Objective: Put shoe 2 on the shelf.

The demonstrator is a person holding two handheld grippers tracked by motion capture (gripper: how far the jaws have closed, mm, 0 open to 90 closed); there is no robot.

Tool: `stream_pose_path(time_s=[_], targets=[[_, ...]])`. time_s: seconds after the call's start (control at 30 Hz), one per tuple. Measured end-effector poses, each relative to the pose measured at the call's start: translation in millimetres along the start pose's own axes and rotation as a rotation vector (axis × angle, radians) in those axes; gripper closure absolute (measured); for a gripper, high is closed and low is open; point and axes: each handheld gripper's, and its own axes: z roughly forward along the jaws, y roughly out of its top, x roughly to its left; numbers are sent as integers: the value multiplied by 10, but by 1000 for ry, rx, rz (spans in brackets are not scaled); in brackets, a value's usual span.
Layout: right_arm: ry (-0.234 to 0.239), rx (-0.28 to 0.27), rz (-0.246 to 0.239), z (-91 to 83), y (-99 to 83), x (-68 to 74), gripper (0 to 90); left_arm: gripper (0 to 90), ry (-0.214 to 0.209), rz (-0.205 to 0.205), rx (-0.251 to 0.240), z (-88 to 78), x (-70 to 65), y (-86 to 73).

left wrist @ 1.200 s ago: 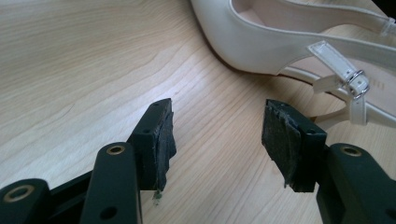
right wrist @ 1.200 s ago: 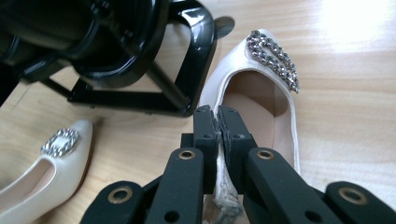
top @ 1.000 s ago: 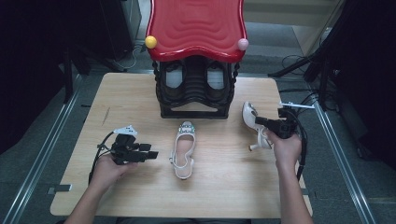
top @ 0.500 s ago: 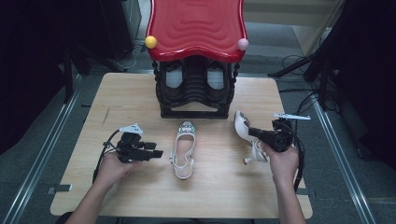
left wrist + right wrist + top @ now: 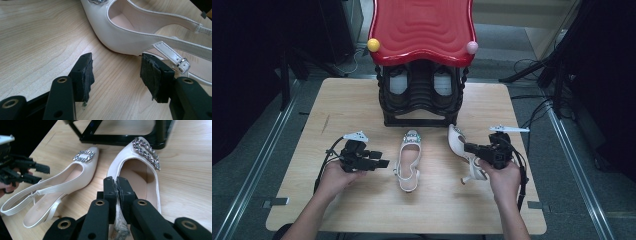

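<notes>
Two white slingback heels with jewelled buckles are on the wooden table [image 5: 357,100]. One shoe [image 5: 408,160] [image 5: 120,32] [image 5: 75,175] lies flat at the middle, toe toward the rack. My left gripper [image 5: 382,161] [image 5: 116,72] is open just left of it, low over the wood, its jaws apart with nothing between them. The other shoe [image 5: 462,150] [image 5: 140,172] stands tilted to the right of the first. My right gripper [image 5: 468,148] [image 5: 116,186] is shut on that shoe's near side edge.
A black shoe rack [image 5: 419,97] with a red wavy top [image 5: 422,30] stands at the back middle of the table, a yellow ball [image 5: 373,45] and a pink ball [image 5: 472,47] at its corners. Cables lie on the floor at the right.
My right gripper has carried the held shoe leftward, closer to the shoe that lies flat. The left gripper has barely moved.
</notes>
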Motion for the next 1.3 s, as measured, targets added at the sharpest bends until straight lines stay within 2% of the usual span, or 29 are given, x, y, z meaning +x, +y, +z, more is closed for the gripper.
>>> stream_pose_path(time_s=[0.13, 0.27, 0.37, 0.57, 0.6, 0.7, 0.9, 1.07, 1.3], targets=[[8, 32, -23, 140, -7, 78, 881, 439, 5, 6, -8, -1, -22, 2], [23, 56, -40, 269, -14, 153, 881, 439, 7, 11, 10, 0, -39, -6], [16, 83, -70, 358, -12, 214, 881, 439, 6, 10, 0, -13, -43, -30], [50, 135, -107, 532, -38, 351, 880, 439, 10, 8, -1, -27, -52, -56], [56, 145, -111, 565, -49, 371, 880, 439, 22, 11, -7, -34, -59, -57], [62, 169, -128, 657, -77, 429, 880, 439, 21, 11, -24, -48, -67, -63], [67, 207, -154, 821, -118, 524, 877, 439, 20, 8, -15, -51, -65, -83], [74, 206, -163, 898, -117, 592, 871, 438, 19, 9, -9, -42, -76, -98], [83, 207, -148, 970, -117, 623, 856, 439, 22, 19, -17, -23, -125, -102]])
